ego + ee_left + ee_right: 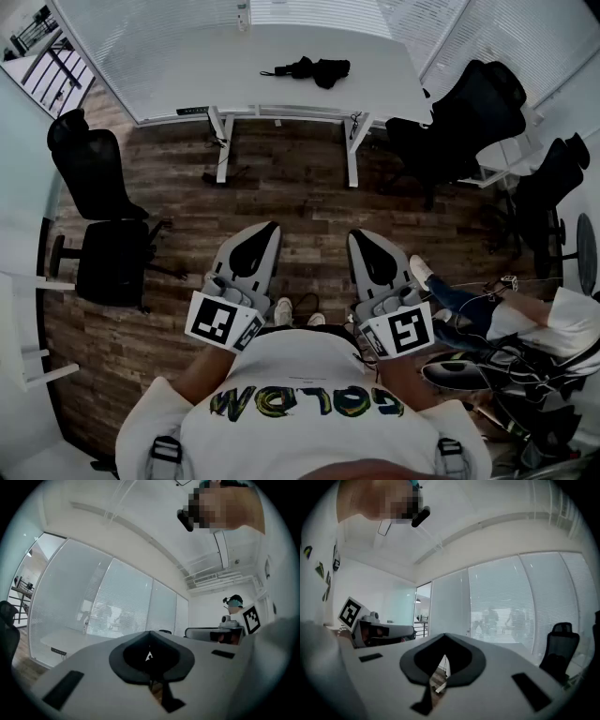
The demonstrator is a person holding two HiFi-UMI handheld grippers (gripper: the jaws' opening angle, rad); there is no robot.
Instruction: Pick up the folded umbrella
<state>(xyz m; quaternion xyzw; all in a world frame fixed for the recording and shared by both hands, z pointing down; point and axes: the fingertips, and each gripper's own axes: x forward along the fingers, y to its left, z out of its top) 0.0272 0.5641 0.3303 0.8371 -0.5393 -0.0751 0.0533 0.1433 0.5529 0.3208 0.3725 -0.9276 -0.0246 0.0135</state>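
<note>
The folded black umbrella (309, 68) lies on the white table (187, 75) at the far end of the room, strap end to the left. My left gripper (266, 229) and right gripper (360, 236) are held side by side close to my body, level and pointing toward the table, far short of the umbrella. Both have their jaws together with nothing between them. In the left gripper view, the left gripper (150, 632) faces the table and window blinds. The right gripper (444, 634) likewise shows only its closed jaws against the blinds.
Wood floor lies between me and the table. A black office chair (94, 169) stands at the left, and two more (469, 112) (548, 187) stand at the right. A seated person's legs (459, 295) and cables lie at the lower right. Blinds line the walls behind the table.
</note>
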